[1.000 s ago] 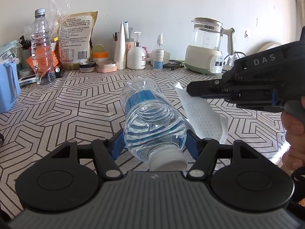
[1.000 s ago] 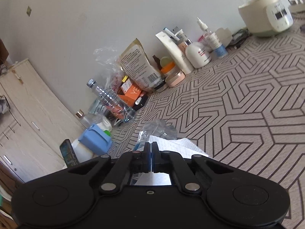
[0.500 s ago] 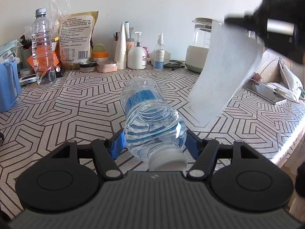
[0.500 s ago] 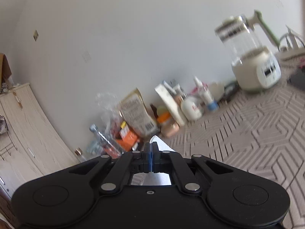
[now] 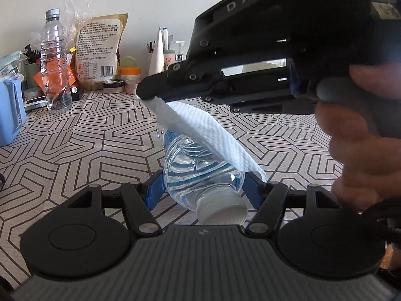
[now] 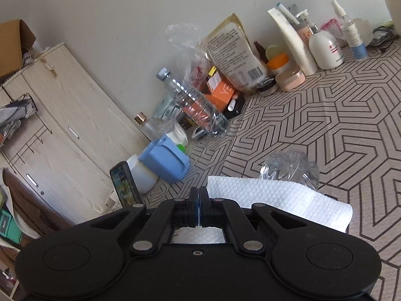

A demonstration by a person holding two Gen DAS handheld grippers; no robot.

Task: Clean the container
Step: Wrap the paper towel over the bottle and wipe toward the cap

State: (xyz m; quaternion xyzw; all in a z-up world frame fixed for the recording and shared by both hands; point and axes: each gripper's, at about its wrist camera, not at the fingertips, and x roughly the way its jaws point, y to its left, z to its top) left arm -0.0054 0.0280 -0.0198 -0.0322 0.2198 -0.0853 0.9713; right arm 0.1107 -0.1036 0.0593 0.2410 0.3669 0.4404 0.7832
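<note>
The left gripper (image 5: 203, 185) clamps a clear plastic water bottle (image 5: 198, 165) lying over the patterned table (image 5: 87, 135). The right gripper (image 5: 144, 95), jaws just easing apart, still pinches a white paper towel (image 5: 205, 133) draped across the bottle (label mostly hidden).

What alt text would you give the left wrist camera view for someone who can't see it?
The left hand-held gripper clamps a clear water bottle lying cap-first toward the camera, while the right hand-held gripper drapes a white paper towel over it. Behind, a patterned table holds another bottle, a food pouch and toiletries along the wall.
</note>
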